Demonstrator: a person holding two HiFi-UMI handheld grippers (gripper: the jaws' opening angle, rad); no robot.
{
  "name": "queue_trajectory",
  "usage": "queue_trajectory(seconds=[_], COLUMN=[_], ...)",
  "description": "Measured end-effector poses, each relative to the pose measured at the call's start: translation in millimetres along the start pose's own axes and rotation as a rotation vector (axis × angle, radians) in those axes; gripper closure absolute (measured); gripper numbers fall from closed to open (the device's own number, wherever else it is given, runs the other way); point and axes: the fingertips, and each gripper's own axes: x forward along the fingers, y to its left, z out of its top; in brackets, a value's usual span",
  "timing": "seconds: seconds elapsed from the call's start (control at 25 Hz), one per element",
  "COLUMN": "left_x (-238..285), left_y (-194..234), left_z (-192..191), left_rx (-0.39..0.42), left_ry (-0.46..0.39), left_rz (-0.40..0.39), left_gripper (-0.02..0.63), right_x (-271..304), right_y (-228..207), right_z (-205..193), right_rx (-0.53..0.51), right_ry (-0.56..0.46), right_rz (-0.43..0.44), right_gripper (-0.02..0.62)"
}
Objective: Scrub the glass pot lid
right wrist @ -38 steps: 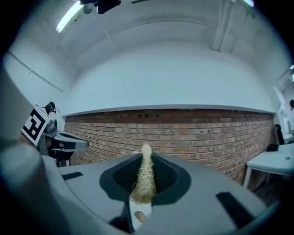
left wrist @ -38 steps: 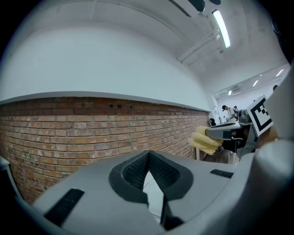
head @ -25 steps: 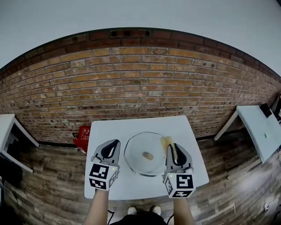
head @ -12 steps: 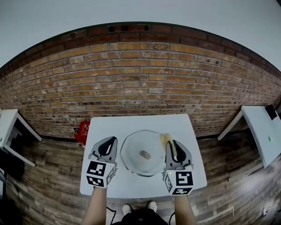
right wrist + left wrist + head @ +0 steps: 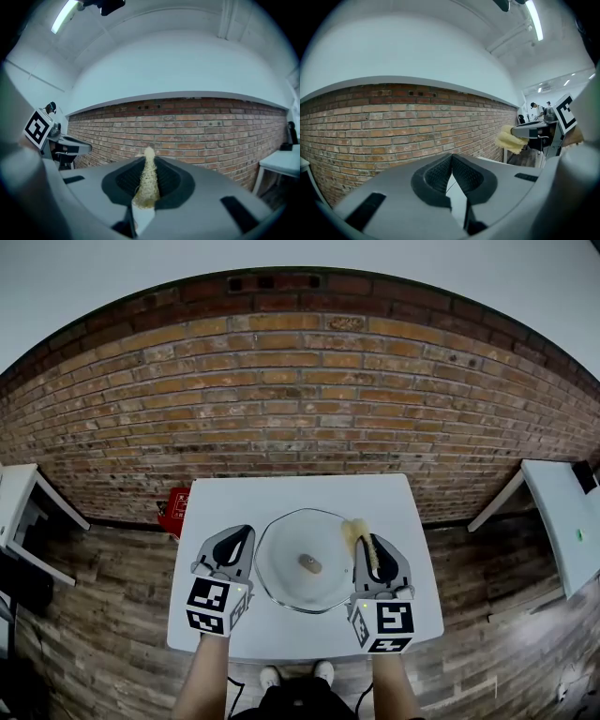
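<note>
The glass pot lid [image 5: 302,561] lies flat in the middle of the white table [image 5: 300,498], with a small brown knob [image 5: 308,564] at its centre. My right gripper [image 5: 366,545] is at the lid's right rim, shut on a yellow loofah scrubber [image 5: 359,538] that sticks out past the jaws toward the wall. The same scrubber [image 5: 147,183] shows pinched between the pads in the right gripper view. My left gripper [image 5: 237,542] hovers just left of the lid, shut with nothing in it, its pads [image 5: 440,174] pressed together.
A brick wall [image 5: 300,409] rises behind the table. A red box [image 5: 175,512] sits on the wooden floor at the table's back left. Other white tables stand at the far left [image 5: 21,493] and far right [image 5: 567,512].
Both grippers and the lid hold nearly the same places. The head view has shifted slightly, so the table sits a little higher in the picture.
</note>
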Motion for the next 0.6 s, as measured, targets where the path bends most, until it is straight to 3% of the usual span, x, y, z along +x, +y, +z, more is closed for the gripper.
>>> queue_trajectory(seconds=[0.6], left_x=[17], left_y=[6], left_z=[-21], left_rx=[-0.019], left_ry=[0.033], left_rz=[0.009], left_gripper=[0.595], right_x=[17], right_y=[-4], right_z=[-20], right_rx=[-0.015], right_ry=[0.025], right_rz=[0.002], right_gripper=[0.537])
